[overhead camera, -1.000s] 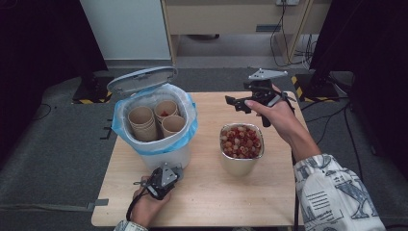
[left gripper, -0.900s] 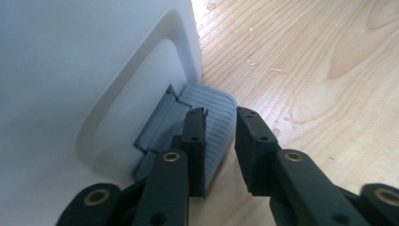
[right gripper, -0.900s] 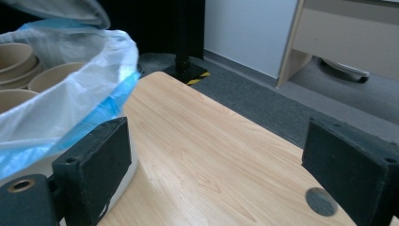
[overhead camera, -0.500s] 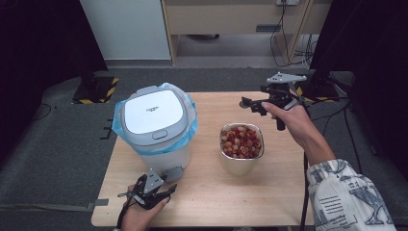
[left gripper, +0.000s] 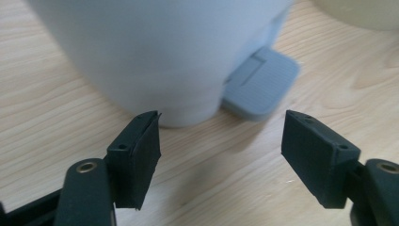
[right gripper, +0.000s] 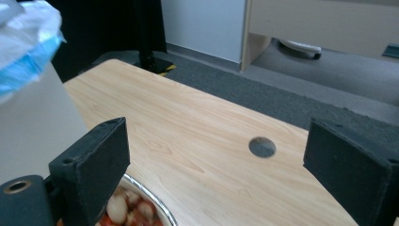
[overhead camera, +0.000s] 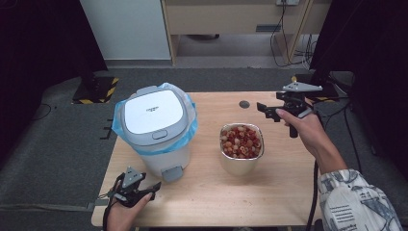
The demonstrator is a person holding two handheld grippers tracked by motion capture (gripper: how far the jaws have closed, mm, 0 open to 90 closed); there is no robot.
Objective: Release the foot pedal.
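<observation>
The left gripper (left gripper: 221,155), jaws apart, faces the grey foot pedal (left gripper: 261,87) of a white lidded pedal bin (overhead camera: 156,130); the right gripper (right gripper: 214,174), jaws spread, hovers over a round metal bowl of pasta (overhead camera: 241,147).

Overhead cam, two low close-ups, shared table (overhead camera: 211,192)

Pale wood-grain table (overhead camera: 288,183); shiny metal bowl (overhead camera: 240,163); smooth white plastic bin (overhead camera: 159,154); matt lid (overhead camera: 153,110).
</observation>
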